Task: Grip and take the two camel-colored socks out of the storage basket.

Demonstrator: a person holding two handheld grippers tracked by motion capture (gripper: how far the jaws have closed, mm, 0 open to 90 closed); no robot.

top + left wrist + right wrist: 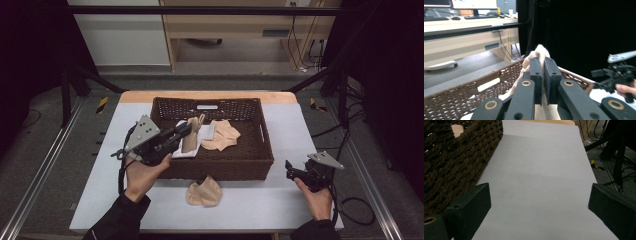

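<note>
A beige sock [204, 193] lies on the table [250, 210] at six o'clock of the wicker basket [216, 169]. At four o'clock, the right gripper [291, 170] rests wide open and empty. Over the basket's nine o'clock side, the left gripper [187, 130] pinches another beige sock [191, 140], dangling inside.

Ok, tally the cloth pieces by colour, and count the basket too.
Beige socks: 3 — one held by the left gripper over the basket, at; one inside; one on the table.
White cloth: 1.
Wicker basket: 1.
Total: 5.
</note>
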